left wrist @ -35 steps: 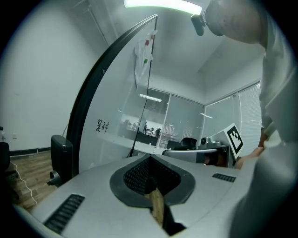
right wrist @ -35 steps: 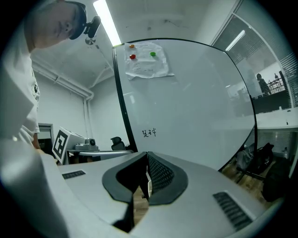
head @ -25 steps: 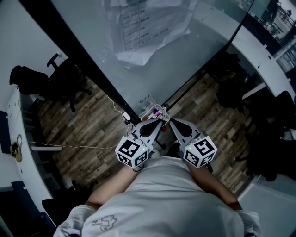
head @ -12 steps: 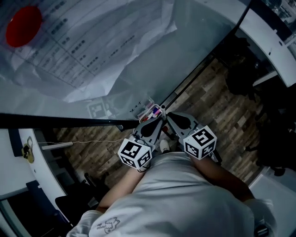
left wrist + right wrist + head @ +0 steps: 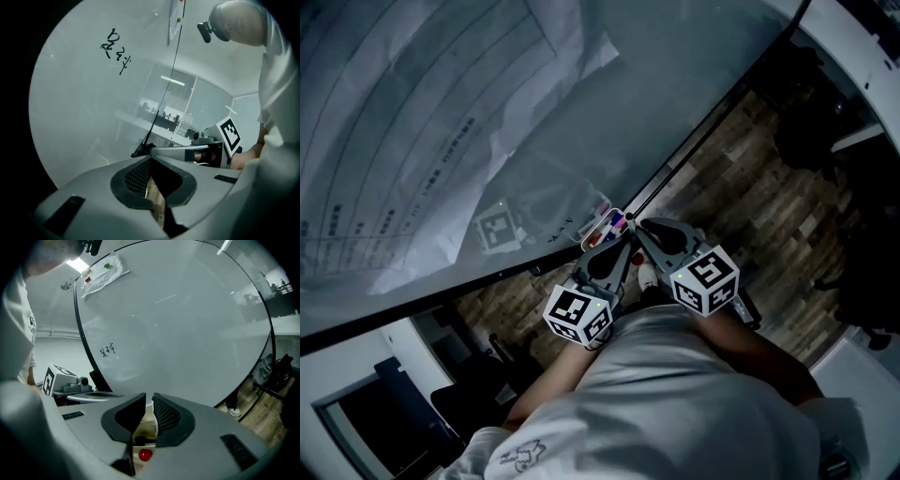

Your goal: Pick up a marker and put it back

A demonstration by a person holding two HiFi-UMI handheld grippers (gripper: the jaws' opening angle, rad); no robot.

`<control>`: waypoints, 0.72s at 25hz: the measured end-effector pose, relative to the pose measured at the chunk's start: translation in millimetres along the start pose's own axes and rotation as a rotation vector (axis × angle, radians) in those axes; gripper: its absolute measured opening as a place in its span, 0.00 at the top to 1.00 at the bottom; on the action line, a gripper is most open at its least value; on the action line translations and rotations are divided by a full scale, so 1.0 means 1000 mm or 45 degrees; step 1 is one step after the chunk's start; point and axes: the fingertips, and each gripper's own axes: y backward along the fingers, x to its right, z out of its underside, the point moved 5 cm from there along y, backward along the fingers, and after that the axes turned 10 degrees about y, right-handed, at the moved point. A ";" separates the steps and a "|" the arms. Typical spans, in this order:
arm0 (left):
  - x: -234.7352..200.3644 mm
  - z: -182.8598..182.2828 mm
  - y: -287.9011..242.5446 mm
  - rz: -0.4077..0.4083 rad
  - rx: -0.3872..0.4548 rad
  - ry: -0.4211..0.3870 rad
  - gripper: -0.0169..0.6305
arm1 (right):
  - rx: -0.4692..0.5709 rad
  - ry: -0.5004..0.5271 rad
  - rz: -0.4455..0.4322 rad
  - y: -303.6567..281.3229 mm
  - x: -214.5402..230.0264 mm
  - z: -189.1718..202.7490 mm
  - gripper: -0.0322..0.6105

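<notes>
Whiteboard [image 5: 675, 84] looms closer; left gripper [image 5: 622, 247] and right gripper [image 5: 641, 226] stay at its tray [image 5: 602, 213].
Left jaws together, right barely apart, both empty; widen right over one marker [image 5: 616, 222].

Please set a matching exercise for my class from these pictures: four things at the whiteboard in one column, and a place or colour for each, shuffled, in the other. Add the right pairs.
Things
1. paper sheet
2. handwriting
3. red cap
4. marker tray

Descriptions
A. black, written on the whiteboard
B. seen through the gap between the right gripper's jaws
C. at the board's lower edge, holding coloured markers
D. white with printed lines, hanging on the board

Pairs: 1-D, 2-A, 3-B, 4-C
</notes>
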 end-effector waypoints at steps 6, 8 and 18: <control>-0.005 0.006 -0.004 -0.026 -0.042 0.003 0.97 | -0.008 -0.024 -0.014 -0.010 0.006 0.008 0.85; -0.007 0.009 -0.001 -0.036 -0.061 0.003 0.97 | -0.009 -0.039 -0.020 -0.014 0.005 0.011 0.84; -0.022 0.018 -0.008 -0.049 -0.115 0.034 0.97 | -0.011 -0.071 -0.064 -0.033 0.009 0.015 0.84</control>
